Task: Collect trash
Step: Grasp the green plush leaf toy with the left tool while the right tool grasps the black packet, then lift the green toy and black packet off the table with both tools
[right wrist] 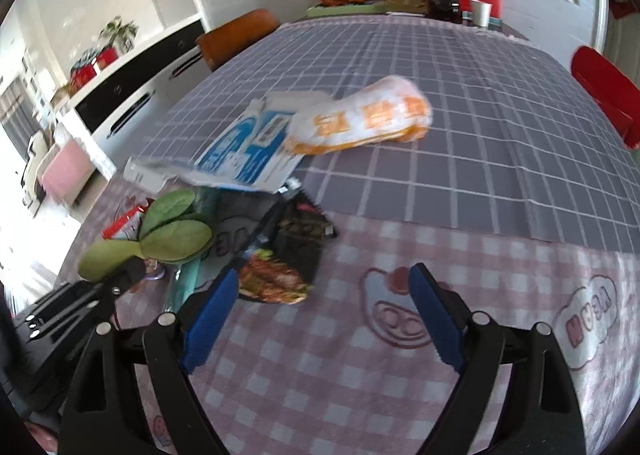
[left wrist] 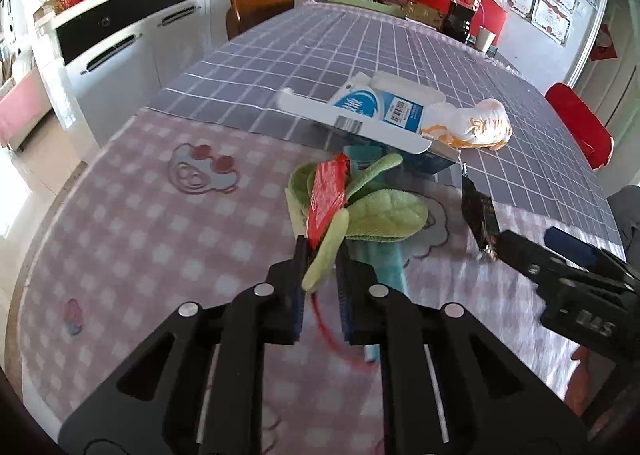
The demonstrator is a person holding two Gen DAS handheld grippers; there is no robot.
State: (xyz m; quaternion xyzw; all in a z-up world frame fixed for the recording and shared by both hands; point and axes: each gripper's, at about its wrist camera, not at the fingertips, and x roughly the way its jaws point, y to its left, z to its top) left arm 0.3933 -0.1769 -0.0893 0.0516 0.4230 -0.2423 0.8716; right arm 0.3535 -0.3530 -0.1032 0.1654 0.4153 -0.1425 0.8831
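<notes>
My left gripper point(left wrist: 321, 255) is at the bottom of its own view, jaws nearly together on the stem of a green leaf-shaped plush piece point(left wrist: 326, 255) point(right wrist: 108, 255). A red wrapper point(left wrist: 328, 199) lies over the green leaves right ahead of it. My right gripper point(right wrist: 324, 273) stands open above the pink checked cloth, and its left fingertip point(right wrist: 228, 283) is beside a dark snack wrapper point(right wrist: 280, 275) point(left wrist: 480, 215). Beyond these lie a flattened white-and-blue carton point(left wrist: 380, 111) point(right wrist: 248, 151) and a white-and-orange plastic bag point(left wrist: 476, 123) point(right wrist: 360, 119).
A pink checked cloth point(left wrist: 140, 235) meets a grey checked cloth point(left wrist: 320, 55) across the round table. A cola bottle point(left wrist: 464, 3), a paper cup point(left wrist: 486, 39) and red boxes stand at the far edge. A wooden chair point(left wrist: 256, 3), a red chair point(left wrist: 580, 123) and white cabinets point(left wrist: 120, 55) surround it.
</notes>
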